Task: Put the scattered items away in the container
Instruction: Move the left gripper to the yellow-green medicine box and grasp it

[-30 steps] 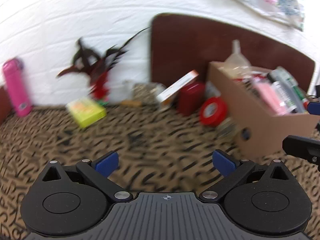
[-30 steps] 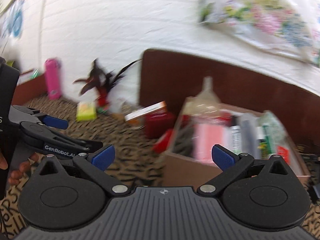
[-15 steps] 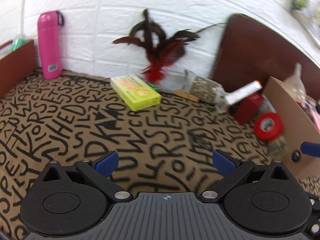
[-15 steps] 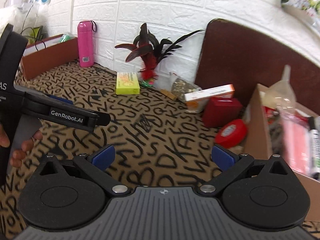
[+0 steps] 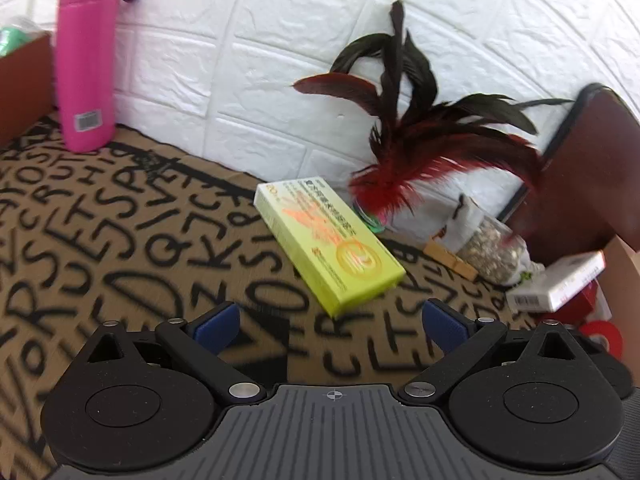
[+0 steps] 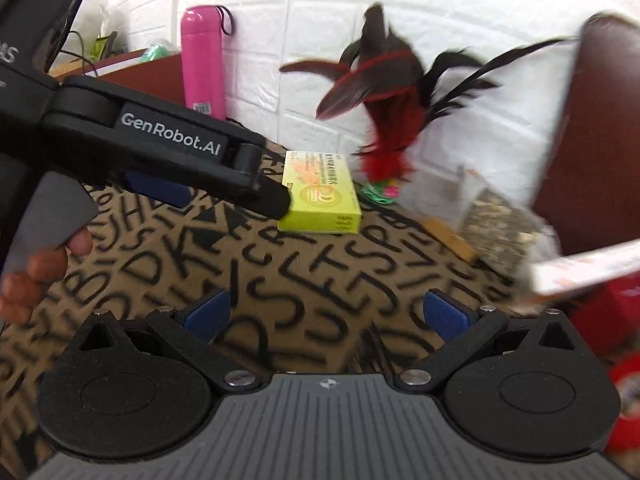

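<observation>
A yellow-green flat box [image 5: 328,240] lies on the letter-print cloth just ahead of my left gripper [image 5: 331,326], which is open and holds nothing. In the right wrist view the left gripper [image 6: 272,200] reaches in from the left, its tip right by the near-left corner of the yellow-green box [image 6: 320,196]; contact is unclear. My right gripper [image 6: 326,315] is open and empty, further back over the cloth. Only a corner of the cardboard container [image 5: 626,280] shows at the far right.
A red and black feather shuttlecock [image 5: 400,168] leans on the white brick wall behind the box. To its right lie a seed bag [image 5: 488,248], a wooden clip [image 5: 450,260], a white-orange carton [image 5: 556,284] and red tape [image 5: 600,336]. A pink bottle [image 5: 88,60] stands far left.
Both views have swung left, away from the cardboard container, and closed in on the yellow-green box. The left gripper has moved forward up to that box. Both stay open.
</observation>
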The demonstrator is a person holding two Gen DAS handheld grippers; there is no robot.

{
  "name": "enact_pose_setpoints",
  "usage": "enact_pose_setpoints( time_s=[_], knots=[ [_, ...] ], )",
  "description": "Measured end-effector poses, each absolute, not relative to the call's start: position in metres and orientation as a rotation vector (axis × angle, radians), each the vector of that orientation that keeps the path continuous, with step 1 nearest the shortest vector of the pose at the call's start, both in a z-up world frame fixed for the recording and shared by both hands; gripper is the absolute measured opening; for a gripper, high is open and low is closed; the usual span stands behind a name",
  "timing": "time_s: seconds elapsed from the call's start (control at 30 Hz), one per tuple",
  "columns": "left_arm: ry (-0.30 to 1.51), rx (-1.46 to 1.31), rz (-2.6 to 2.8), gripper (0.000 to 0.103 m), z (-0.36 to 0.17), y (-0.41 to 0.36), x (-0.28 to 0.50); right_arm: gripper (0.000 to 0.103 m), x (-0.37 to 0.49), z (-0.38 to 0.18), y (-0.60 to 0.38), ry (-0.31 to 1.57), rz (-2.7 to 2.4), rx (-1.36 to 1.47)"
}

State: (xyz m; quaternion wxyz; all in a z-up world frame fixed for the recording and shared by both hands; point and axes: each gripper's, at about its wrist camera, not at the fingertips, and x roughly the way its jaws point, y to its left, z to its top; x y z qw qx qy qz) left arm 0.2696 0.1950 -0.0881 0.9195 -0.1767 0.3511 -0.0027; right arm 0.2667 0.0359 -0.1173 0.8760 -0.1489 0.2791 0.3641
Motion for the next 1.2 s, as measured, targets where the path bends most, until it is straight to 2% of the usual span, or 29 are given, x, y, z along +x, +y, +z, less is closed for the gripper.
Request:
enact_pose_setpoints(
  time_s=[0.3,0.4,0.43,0.47,0.5,0.53,0.83,1.13,1.2],
  knots=[
    [0.754,-0.358,-0.078,0.096,-0.099,0.203,0.313,0.100,0.320,-0.136,0.076,0.582,0.824,-0.291],
    [0.759,-0.319,-0.080,0.086,-0.099,0.202,0.317,0.094,0.331,-0.135,0.087,0.591,0.831,-0.292],
    [0.760,-0.306,-0.085,0.079,-0.098,0.200,0.316,0.091,0.334,-0.134,0.090,0.592,0.824,-0.295],
    [0.763,-0.301,-0.100,0.064,-0.098,0.199,0.314,0.082,0.336,-0.134,0.092,0.598,0.823,-0.292],
    [0.767,-0.314,-0.119,0.057,-0.097,0.198,0.312,0.071,0.338,-0.133,0.092,0.608,0.828,-0.278],
    [0.781,-0.336,-0.128,0.054,-0.096,0.198,0.309,0.071,0.338,-0.132,0.093,0.619,0.823,-0.266],
    [0.848,-0.301,-0.195,0.054,-0.093,0.146,0.232,0.071,0.274,-0.124,0.045,0.670,0.792,-0.258],
    [0.875,-0.258,-0.325,0.055,-0.112,0.052,0.098,0.071,0.143,-0.122,-0.073,0.682,0.759,-0.257],
    [0.874,-0.277,-0.343,0.058,-0.116,0.032,0.072,0.071,0.114,-0.123,-0.101,0.679,0.740,-0.251]
  ],
)
